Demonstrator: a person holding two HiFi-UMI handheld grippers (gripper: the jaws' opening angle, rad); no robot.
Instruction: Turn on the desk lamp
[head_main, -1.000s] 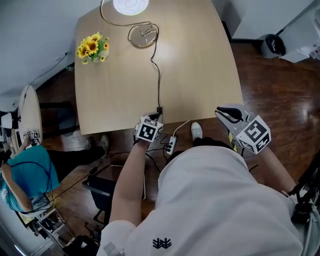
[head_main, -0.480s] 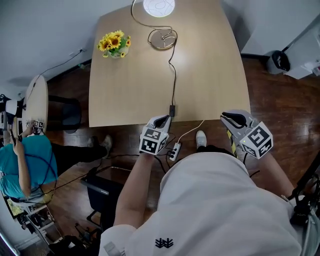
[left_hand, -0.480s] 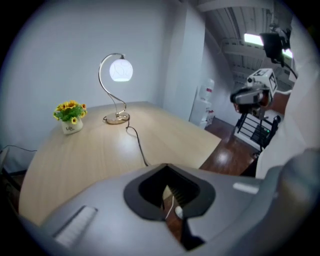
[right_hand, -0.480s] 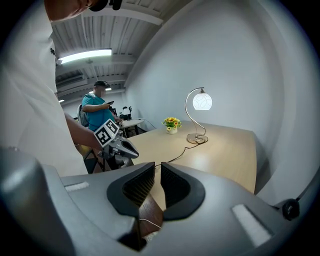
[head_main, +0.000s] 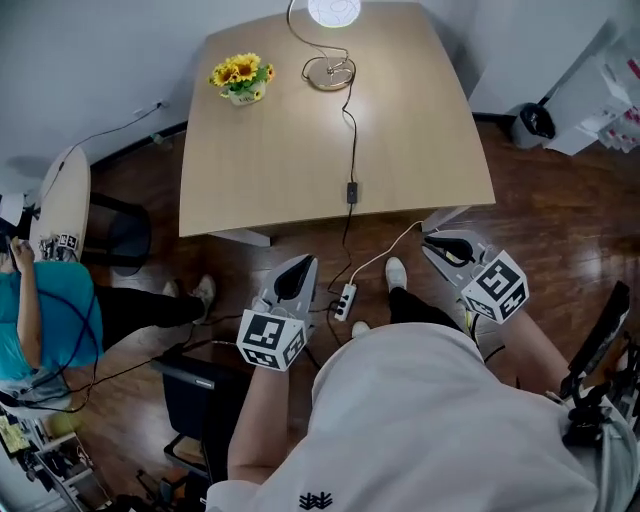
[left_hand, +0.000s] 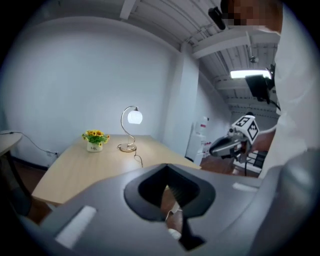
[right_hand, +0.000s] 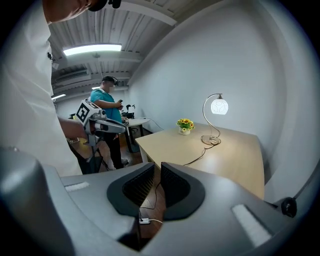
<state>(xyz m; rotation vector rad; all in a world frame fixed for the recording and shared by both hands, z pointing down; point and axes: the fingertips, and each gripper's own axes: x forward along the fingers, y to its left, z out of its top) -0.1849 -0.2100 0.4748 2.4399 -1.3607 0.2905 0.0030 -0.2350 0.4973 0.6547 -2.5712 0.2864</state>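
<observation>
The desk lamp (head_main: 333, 40) stands at the far end of the wooden table (head_main: 260, 170), and its round globe (head_main: 334, 10) glows white; the globe (left_hand: 134, 117) (right_hand: 219, 106) shines in both gripper views. Its black cord runs down the table to an inline switch (head_main: 352, 190) near the front edge. My left gripper (head_main: 298, 268) (left_hand: 167, 189) hangs over the floor, off the table, shut and empty. The right gripper (head_main: 440, 243) (right_hand: 156, 181) hovers past the table's front right corner, shut too, holding nothing.
A pot of sunflowers (head_main: 242, 78) sits left of the lamp. A white power strip (head_main: 343, 300) and cables lie on the floor between my grippers. A black chair (head_main: 200, 395) is at my left. A person in a teal shirt (head_main: 45, 320) stands by another table (head_main: 62, 215).
I have backed away from the table. The left gripper has moved off the cord's switch at the front edge, back and down over the floor. The right gripper has drawn back slightly.
</observation>
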